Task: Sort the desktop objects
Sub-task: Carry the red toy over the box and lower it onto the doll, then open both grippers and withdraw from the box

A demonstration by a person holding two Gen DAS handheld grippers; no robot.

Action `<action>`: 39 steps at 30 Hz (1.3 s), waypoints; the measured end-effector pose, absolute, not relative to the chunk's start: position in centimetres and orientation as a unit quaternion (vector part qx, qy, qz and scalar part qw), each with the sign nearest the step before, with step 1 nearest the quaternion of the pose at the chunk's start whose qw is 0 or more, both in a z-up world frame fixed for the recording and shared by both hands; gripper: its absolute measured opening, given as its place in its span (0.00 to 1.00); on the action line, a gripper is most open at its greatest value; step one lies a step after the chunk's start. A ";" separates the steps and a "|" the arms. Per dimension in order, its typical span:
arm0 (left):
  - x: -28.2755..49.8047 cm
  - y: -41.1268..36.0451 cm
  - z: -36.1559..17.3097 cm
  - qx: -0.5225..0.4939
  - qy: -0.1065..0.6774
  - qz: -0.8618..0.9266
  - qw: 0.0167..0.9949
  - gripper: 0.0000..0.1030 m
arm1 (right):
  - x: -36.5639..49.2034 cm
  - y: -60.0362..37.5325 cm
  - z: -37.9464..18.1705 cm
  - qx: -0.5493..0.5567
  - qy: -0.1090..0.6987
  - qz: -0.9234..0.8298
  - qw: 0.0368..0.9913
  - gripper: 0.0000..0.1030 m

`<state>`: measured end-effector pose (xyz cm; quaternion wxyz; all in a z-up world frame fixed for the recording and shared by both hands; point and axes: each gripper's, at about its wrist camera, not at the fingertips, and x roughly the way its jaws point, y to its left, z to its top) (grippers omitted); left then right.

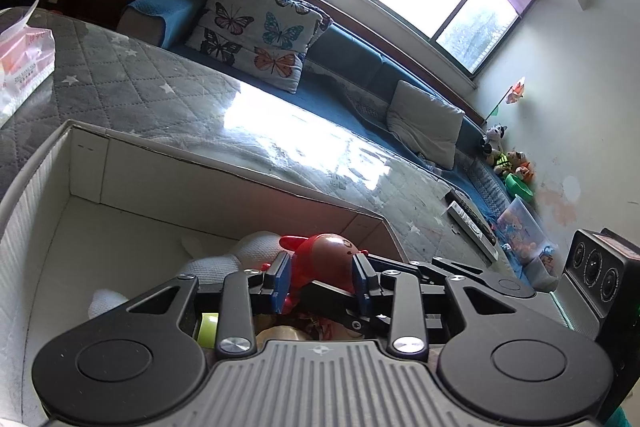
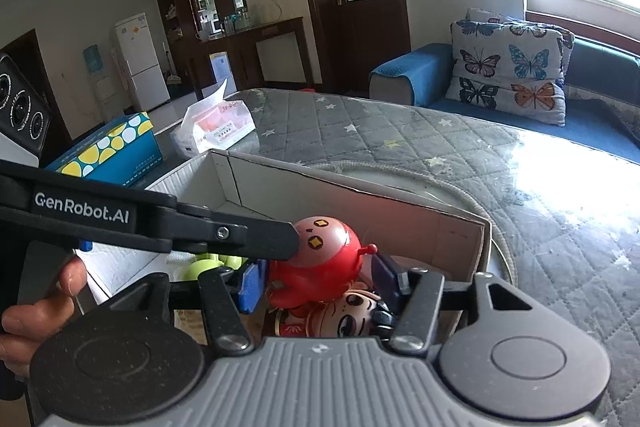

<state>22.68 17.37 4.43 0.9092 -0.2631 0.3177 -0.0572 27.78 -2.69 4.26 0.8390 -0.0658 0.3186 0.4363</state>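
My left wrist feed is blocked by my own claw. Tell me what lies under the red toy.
Observer: A big-eyed cartoon figurine lies directly beneath the red toy.
Operator: Report the right claw.
Observer: The right claw is open, with its blue pads flanking the toy and a gap on each side.
Operator: Name what stands past the box's tissue-pack end.
Observer: A blue carton with yellow and white dots stands beside the white box.

The red toy figure (image 2: 320, 259) looks like glossy, smooth plastic. The box (image 1: 224, 179) is matt white cardboard. It sits on quilted grey cloth (image 2: 400, 131) under a shiny clear sheet.
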 end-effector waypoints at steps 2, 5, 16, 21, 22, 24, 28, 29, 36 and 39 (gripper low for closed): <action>22.4 17.5 4.5 -0.263 0.316 -0.055 0.910 0.34 | 27.5 -2.8 4.4 -0.071 0.314 0.434 0.841 0.61; 21.7 17.4 4.9 -0.261 0.311 -0.051 0.912 0.34 | 27.0 -3.1 4.7 -0.073 0.308 0.432 0.844 0.61; 18.3 15.8 6.1 -0.224 0.296 -0.034 0.928 0.34 | 24.7 -4.5 5.8 -0.071 0.294 0.428 0.852 0.78; 16.5 14.9 6.6 -0.204 0.287 -0.024 0.936 0.34 | 22.9 -5.2 6.2 -0.069 0.285 0.429 0.854 0.86; 16.2 14.8 6.7 -0.201 0.286 -0.022 0.937 0.35 | 22.6 -5.3 6.3 -0.068 0.285 0.430 0.854 0.86; 15.4 14.6 6.8 -0.198 0.283 -0.018 0.938 0.35 | 21.9 -5.5 6.3 -0.069 0.281 0.428 0.856 0.89; 13.8 14.4 7.2 -0.194 0.273 -0.010 0.942 0.35 | 20.3 -5.9 6.5 -0.072 0.271 0.422 0.862 0.95; 13.4 14.4 7.3 -0.193 0.270 -0.007 0.943 0.35 | 20.0 -6.1 6.6 -0.073 0.268 0.421 0.864 0.95; 11.0 13.8 7.3 -0.182 0.267 -0.003 0.946 0.36 | 17.8 -7.4 6.9 -0.062 0.258 0.410 0.873 1.00; 10.1 13.3 7.0 -0.165 0.269 0.007 0.949 0.36 | 17.0 -7.9 6.9 -0.061 0.254 0.407 0.875 1.00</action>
